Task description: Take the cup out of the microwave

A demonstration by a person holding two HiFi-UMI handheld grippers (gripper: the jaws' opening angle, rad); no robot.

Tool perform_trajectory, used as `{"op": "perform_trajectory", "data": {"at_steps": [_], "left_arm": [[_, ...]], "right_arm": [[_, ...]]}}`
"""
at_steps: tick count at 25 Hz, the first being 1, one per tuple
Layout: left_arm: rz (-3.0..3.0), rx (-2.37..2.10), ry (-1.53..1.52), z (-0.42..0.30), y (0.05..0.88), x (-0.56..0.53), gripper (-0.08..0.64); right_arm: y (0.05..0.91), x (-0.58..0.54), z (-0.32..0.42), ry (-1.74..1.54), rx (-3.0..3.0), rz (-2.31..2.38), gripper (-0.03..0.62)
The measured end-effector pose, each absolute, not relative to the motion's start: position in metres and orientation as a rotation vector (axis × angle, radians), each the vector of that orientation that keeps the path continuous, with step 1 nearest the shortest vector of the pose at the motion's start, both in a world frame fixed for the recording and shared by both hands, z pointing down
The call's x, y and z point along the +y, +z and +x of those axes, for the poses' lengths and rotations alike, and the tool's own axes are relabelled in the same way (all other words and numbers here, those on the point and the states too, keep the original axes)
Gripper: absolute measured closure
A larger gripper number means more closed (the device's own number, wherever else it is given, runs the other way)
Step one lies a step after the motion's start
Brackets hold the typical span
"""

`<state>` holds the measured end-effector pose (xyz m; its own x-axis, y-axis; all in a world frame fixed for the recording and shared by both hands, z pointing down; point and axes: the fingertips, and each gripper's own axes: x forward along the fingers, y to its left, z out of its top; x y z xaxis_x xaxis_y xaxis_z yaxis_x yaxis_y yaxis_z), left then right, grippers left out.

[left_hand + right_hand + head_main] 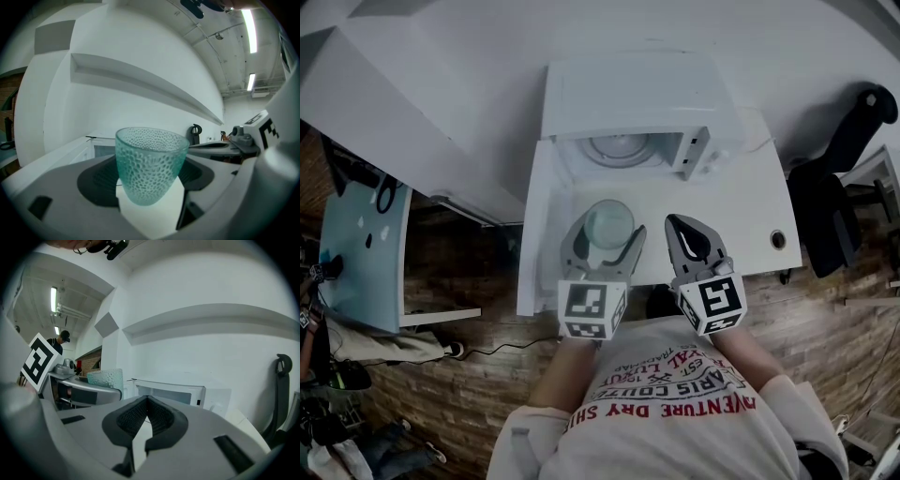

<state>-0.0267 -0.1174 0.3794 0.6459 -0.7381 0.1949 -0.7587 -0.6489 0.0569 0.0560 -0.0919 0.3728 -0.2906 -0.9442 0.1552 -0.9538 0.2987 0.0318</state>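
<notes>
White table: only the head view shows the microwave open at 12 o'clock. The left gripper view shows the left gripper clamping the dimpled teal cup outside it. At its 3 o'clock, the right gripper has its jaws together and empty; both grippers point at the microwave.

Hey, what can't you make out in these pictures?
Anything inside the cup: left gripper view, its dimpled glass blurs it; head view, too small.
Controls on the microwave: head view, too small.
Most of the cup: right gripper view, behind the left claw.
</notes>
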Motion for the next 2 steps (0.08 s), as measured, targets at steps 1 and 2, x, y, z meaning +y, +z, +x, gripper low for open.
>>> {"op": "perform_trajectory", "data": {"at_steps": [1,2], "left_arm": [[2.728,-1.247,0.235,-0.0265,0.3799,-0.1187,0.184],[2.728,-1.248,0.237,-0.0263,0.3806,-0.1201,0.184]], "right_arm": [[0.3733,-0.0934,0.0559,0.101,-2.412,1.775,0.580],[0.3738,-0.0950,0.0559,0.102,-2.412,1.774,0.580]]}}
